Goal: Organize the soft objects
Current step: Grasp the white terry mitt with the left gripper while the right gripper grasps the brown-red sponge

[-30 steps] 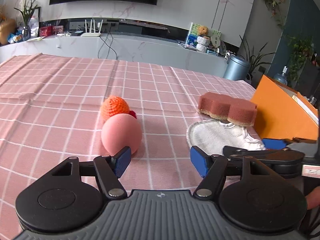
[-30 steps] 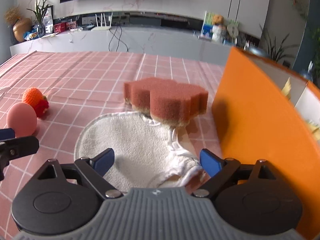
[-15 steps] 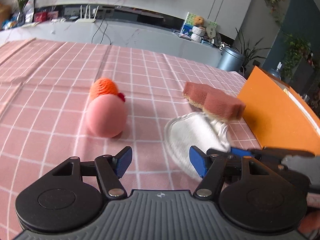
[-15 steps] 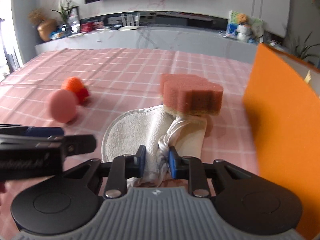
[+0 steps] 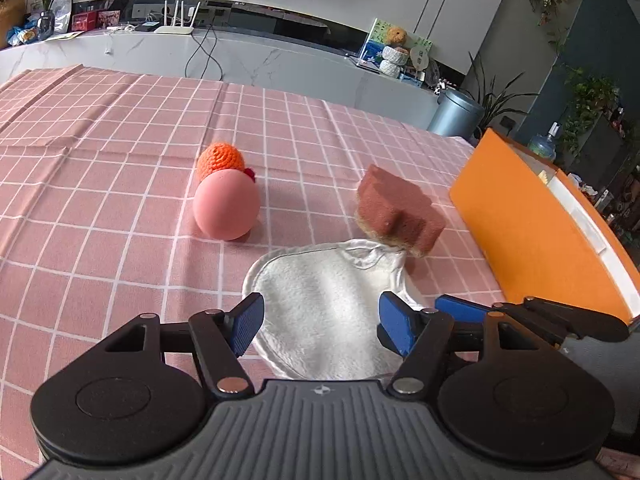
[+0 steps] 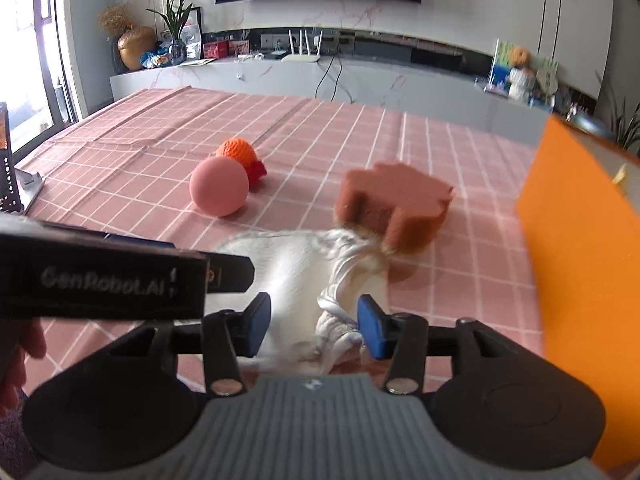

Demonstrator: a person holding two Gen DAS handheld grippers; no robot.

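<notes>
A white cloth pad (image 5: pixel 320 300) is spread on the pink checked tablecloth (image 5: pixel 100 184), and it lies directly ahead of both tools. In the right wrist view its bunched near edge (image 6: pixel 336 320) is seen between the blue pads of the right gripper (image 6: pixel 314 330); the jaws are opening, and the pads are not seen pressing on the fabric, though the right pad stands just beside the crumpled folds. In the left wrist view the flat part of the cloth is framed by the left gripper (image 5: pixel 320 322), whose jaws are held wide apart with nothing clamped between them.

At the far right corner of the cloth a reddish-brown sponge (image 5: pixel 398 210) with a lobed outline is seen tilted, its low edge resting on the gathered corner of the cloth. Further ahead and to the left of the left gripper, a smooth pink ball (image 5: pixel 226 205) sits on the tablecloth, and an orange crocheted toy (image 5: pixel 220 158) with a red part is found touching it on the far side.

To the right of both tools an orange box (image 5: pixel 532 232) is stood on the table, well apart from the ball. In the right wrist view the body of the left tool crosses the left foreground, and part of a hand (image 6: pixel 18 360) is seen beneath it.
</notes>
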